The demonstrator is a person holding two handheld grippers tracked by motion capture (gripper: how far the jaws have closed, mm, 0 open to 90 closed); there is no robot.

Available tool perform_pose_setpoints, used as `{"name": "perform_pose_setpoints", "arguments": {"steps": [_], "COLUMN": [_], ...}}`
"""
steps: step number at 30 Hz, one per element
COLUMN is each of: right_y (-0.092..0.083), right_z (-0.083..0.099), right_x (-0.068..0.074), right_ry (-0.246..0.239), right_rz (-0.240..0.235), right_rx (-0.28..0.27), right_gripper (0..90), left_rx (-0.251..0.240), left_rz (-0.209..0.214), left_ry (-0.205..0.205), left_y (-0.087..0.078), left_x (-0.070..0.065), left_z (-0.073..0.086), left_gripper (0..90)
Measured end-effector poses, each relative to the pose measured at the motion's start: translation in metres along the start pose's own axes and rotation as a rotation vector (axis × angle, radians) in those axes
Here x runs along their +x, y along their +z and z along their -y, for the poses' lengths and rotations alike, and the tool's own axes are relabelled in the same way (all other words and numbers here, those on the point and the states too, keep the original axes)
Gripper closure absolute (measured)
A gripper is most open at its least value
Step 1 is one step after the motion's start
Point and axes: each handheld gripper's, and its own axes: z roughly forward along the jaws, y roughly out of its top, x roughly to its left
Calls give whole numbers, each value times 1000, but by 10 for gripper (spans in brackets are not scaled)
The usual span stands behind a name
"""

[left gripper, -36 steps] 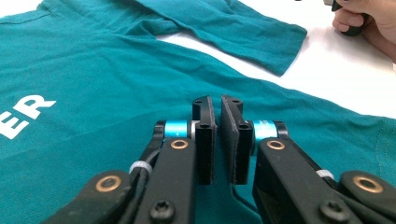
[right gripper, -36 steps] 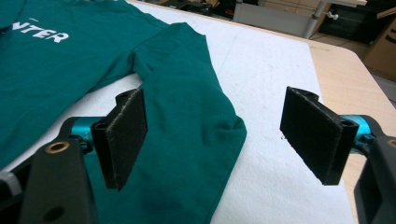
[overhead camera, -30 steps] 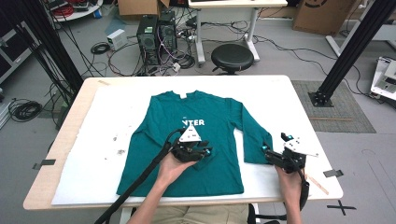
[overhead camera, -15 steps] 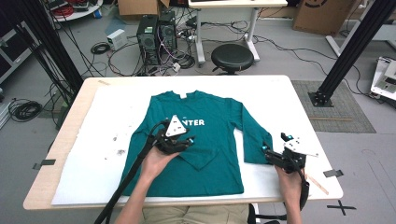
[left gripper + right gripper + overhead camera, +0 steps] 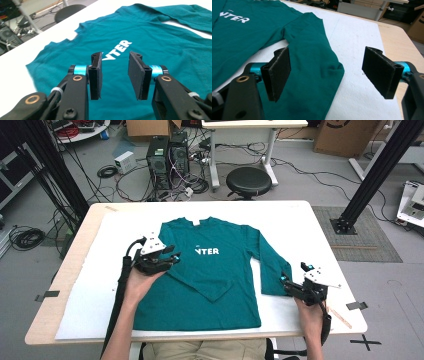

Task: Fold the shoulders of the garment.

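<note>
Left sleeve folded in; right gripper (image 5: pixel 286 283), jaws apart, should pinch cuff (image 5: pixel 329 72) squarely; left gripper (image 5: pixel 172 258) jaws apart, empty

Each hand carries a black two-jaw gripper. The left gripper (image 5: pixel 172 258), over the teal shirt (image 5: pixel 220 270), wears a grey three-cornered plate on top and trails a thick black cable down along a bare forearm. Its jaws end in flat black pads (image 5: pixel 136 75) backed by blue collars, with brass-ringed pivots and a cross-head screw. The right gripper (image 5: pixel 286 285), beside the shirt's sleeve cuff, is built alike — blue accents, black cable at the wrist.
</note>
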Motion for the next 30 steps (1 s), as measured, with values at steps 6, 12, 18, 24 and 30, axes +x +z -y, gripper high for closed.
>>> {"name": "perform_pose_setpoints", "arguments": {"steps": [6,12,18,24,30], "right_y": [0,0,0,0,0], "right_z": [0,0,0,0,0], "right_x": [0,1,0,1,1], "right_ry": [-5,5,-7,-4,2], "right_rz": [-3,-7,-1,-3,-5], "right_rx": [-2,3,5,7,8], "right_gripper": [241,242,242,242,242], "left_rx": [33,104,153,211,261], "left_rz": [-67,-135,-138,-149,-211], "left_ry": [-41,-87,-109,-104,-117], "left_y": [-8,-9,1,19,25], "left_x": [25,52,65,66,72], "left_z": [15,41,62,69,78], "left_gripper": [647,685,716,746,735]}}
